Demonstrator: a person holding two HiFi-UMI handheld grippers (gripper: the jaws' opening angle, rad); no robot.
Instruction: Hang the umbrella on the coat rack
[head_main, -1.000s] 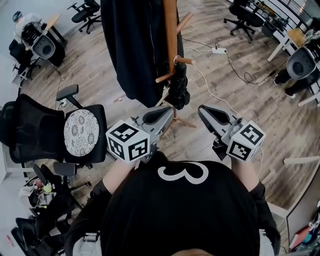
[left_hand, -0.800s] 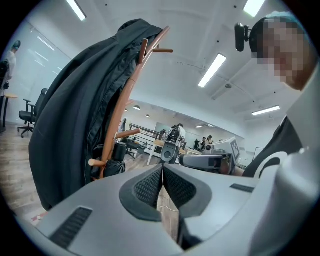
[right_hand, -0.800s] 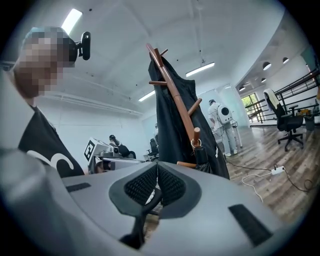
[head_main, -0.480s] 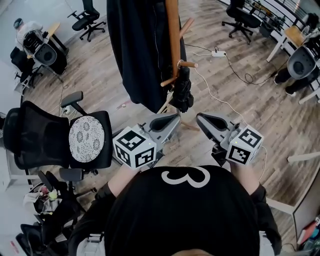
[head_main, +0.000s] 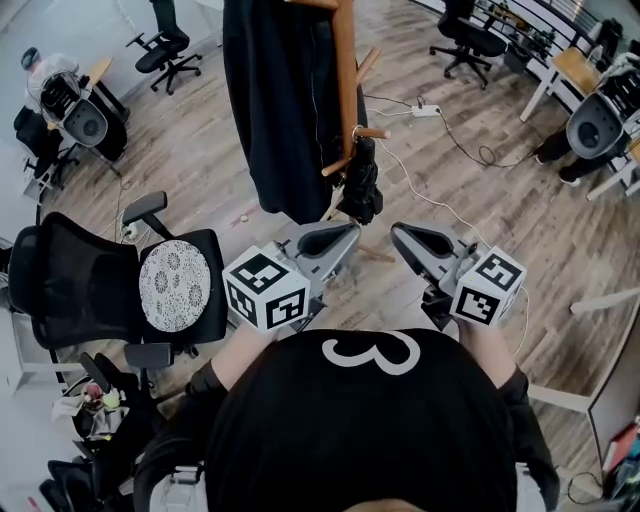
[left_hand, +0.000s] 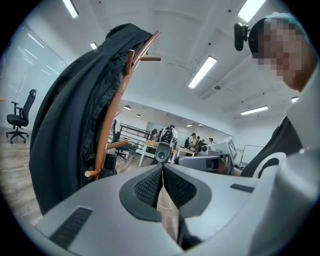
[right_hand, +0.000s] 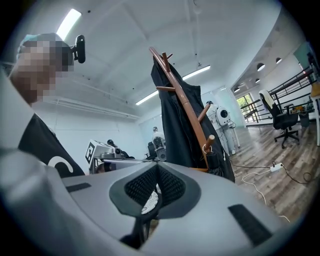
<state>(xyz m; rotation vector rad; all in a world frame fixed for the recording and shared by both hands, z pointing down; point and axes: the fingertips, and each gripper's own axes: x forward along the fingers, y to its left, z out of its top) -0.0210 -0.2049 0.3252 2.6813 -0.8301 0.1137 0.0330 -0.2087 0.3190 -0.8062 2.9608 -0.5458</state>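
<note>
Lowest in the head view is the person's black shirt with a white print (head_main: 365, 352). Just above it, the left gripper (head_main: 345, 234) sits left of centre and the right gripper (head_main: 398, 232) right of centre, each with its marker cube nearest the person. In each gripper's own view the dark ribbed pads are clenched together, with nothing between them.

Beyond the tips, at centre frame and apart from both grippers, the folded black umbrella (head_main: 361, 186) hangs by a ring at its top from a short peg of the brown wooden coat rack (head_main: 345, 70). It hangs down close beside the pole. A long black coat (head_main: 280, 110) is draped on the rack's left side, in the upper middle.

At the left edge stands a black mesh office chair (head_main: 70, 285) with a round white patterned cushion (head_main: 175, 285) on its seat. A white cable with a power strip (head_main: 424, 110) trails over the wood-plank floor (head_main: 500, 215) at upper right. More office chairs and desks stand in the top corners.
</note>
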